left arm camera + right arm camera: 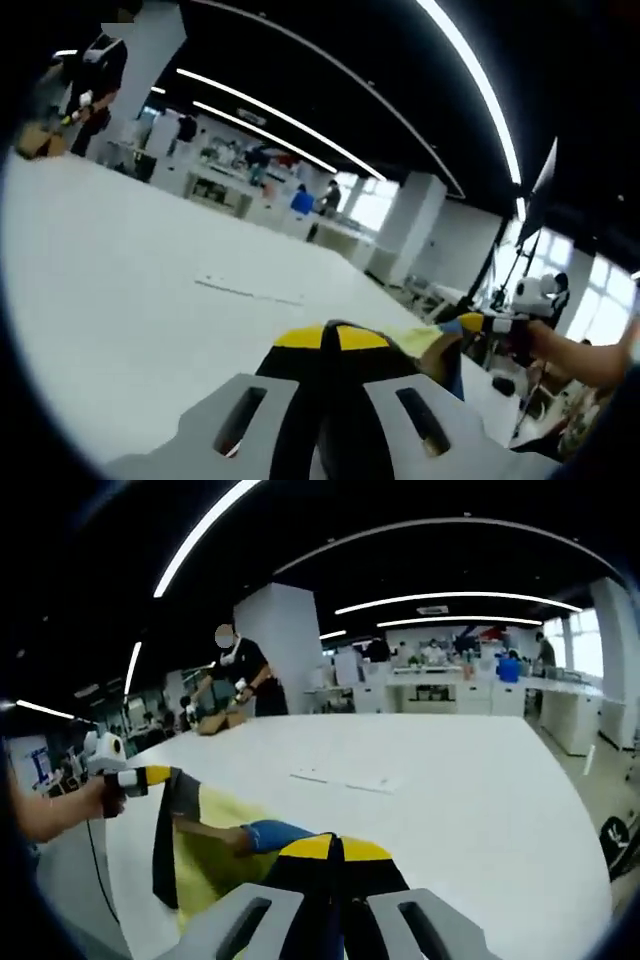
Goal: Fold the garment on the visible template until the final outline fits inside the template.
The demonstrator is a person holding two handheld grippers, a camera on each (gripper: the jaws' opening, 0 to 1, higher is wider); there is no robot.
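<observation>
White worktop (480, 810) stretches wide under long ceiling light strips, with other benches and people far behind.

The garment (215, 855), yellow with dark and blue parts, is lifted off the worktop and strung between the two tongs. In the right gripper view it runs from this view's own tips out to the left tongs (150, 776), where a dark edge hangs down limp. In the left gripper view a pale yellow strip of it (420, 340) leads away to the right tongs (478, 322), held by a hand (560, 350).

Both tongs look pressed together on cloth: the left tongs (330, 335) show yellow-tipped jaws closed with fabric leaving them, and the right tongs (332, 848) likewise sit closed where the cloth ends. How deep either bite is cannot be told.

Faint marks on the worktop (345, 778) may belong to the template; its outline is too thin to be sure.

To do this fold well, I would keep the two grips level and the held edge taut, so the hanging part does not twist. Carry the edge over low and square to the template lines, lay it down before letting go, and release both sides together so that the corner does not spring back past the outline.
</observation>
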